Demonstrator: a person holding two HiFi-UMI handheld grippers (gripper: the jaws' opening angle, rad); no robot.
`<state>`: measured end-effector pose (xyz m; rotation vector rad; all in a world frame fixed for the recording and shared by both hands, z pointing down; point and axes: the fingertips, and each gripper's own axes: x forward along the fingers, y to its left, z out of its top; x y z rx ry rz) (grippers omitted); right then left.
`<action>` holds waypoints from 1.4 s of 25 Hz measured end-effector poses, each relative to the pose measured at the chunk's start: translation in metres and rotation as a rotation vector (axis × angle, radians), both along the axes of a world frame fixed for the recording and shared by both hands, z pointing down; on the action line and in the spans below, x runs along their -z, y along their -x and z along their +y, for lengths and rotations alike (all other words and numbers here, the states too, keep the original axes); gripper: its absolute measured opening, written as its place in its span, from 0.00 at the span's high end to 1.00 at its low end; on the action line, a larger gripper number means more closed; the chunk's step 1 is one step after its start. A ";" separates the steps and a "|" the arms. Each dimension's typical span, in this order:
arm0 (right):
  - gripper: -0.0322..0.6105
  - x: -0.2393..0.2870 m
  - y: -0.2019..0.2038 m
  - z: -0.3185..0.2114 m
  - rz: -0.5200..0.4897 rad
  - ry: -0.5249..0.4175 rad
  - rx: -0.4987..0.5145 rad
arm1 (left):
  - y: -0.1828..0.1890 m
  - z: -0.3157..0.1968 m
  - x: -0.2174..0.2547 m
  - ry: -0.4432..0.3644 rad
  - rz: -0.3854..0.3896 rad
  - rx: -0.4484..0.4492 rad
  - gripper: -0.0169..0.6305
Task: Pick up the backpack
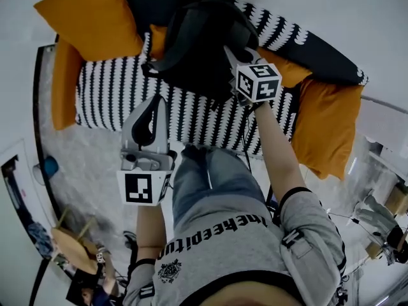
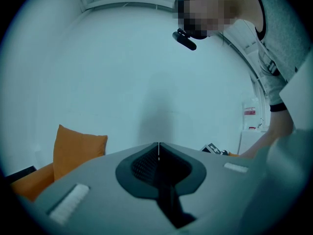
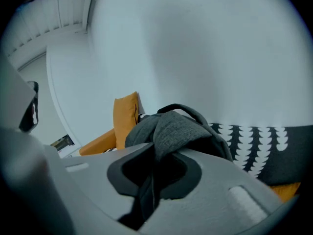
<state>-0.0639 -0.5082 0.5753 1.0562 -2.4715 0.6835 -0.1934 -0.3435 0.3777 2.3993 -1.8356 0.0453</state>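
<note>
Right gripper view shows the right gripper (image 3: 164,156) closed on a fold of grey cloth at the top of the backpack (image 3: 182,127), with the carry handle arching just above the pinch. I judge that the lift is the step in hand. To do it well, the pinch should be firm and the raise straight and slow, because only a small fold of soft fabric is caught and the bag's weight may pull it out. The left gripper (image 2: 158,150) has its jaws together on nothing and could support the bag from below. In the head view the backpack is in the upper middle of the frame, over the black-and-white patterned cover (image 1: 111,91), between orange cushions (image 1: 89,19). It looks dark grey, soft and slumped.
</note>
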 end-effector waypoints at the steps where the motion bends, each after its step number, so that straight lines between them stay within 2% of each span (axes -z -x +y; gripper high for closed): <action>1: 0.90 0.006 0.001 0.004 0.012 -0.019 0.006 | 0.001 0.002 0.003 -0.005 0.000 0.000 0.93; 4: 0.90 0.023 0.003 0.016 0.029 -0.067 0.014 | 0.001 0.007 0.013 -0.026 -0.004 -0.005 0.94; 9: 0.91 0.052 0.006 0.036 -0.008 -0.108 -0.003 | 0.003 0.017 0.028 -0.057 -0.016 -0.019 0.94; 12: 0.91 0.067 0.008 0.049 -0.025 -0.125 -0.009 | 0.006 0.024 0.037 -0.077 -0.005 -0.022 0.94; 20: 0.91 0.099 0.023 0.085 -0.052 -0.146 0.013 | 0.018 0.038 0.063 -0.130 -0.034 -0.034 0.94; 27: 0.91 0.122 0.043 0.125 -0.042 -0.199 0.085 | 0.023 0.051 0.080 -0.171 -0.036 -0.037 0.94; 35: 0.90 0.142 0.036 0.142 -0.012 -0.241 0.072 | 0.021 0.059 0.096 -0.212 -0.034 -0.076 0.94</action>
